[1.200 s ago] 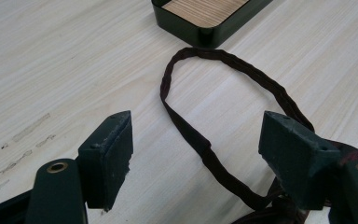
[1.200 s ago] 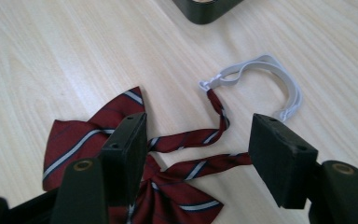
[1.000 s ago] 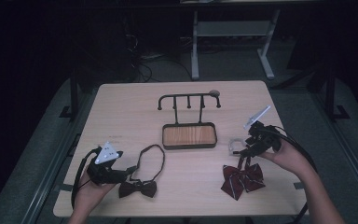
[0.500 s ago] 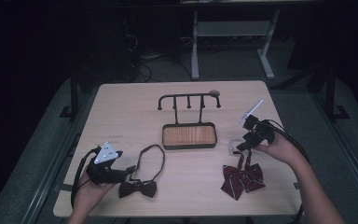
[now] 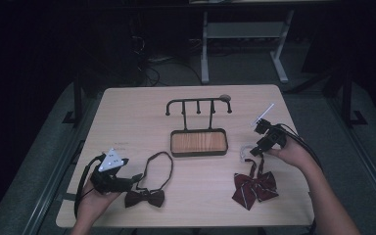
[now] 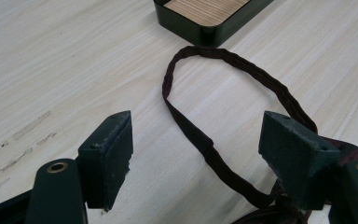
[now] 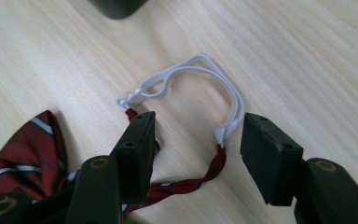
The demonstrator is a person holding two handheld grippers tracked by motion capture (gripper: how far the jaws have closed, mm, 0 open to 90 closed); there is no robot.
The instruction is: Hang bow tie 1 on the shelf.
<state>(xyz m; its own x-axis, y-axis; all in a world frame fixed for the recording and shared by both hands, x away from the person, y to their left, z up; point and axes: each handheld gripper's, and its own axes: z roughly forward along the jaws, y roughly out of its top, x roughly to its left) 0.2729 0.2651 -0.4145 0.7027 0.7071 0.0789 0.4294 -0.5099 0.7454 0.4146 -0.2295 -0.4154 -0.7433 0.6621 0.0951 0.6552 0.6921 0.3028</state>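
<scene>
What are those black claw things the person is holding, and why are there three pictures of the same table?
Those are hand-held grabbing tools. A person holds one in each hand: the left gripper and the right gripper. Each has two black jaws that can pinch things.

One picture is taken from high above the wooden table. The other two come from little cameras riding on the tools, looking along their jaws.

On the table lie a dark bow tie with a dark neck strap, a red striped bow tie with a white elastic loop, and a black rack with a wooden tray.

Nothing is held yet. The left jaws stand open beside the dark strap. The right jaws have just been closing around the end of the white loop, without pinching it.
</scene>
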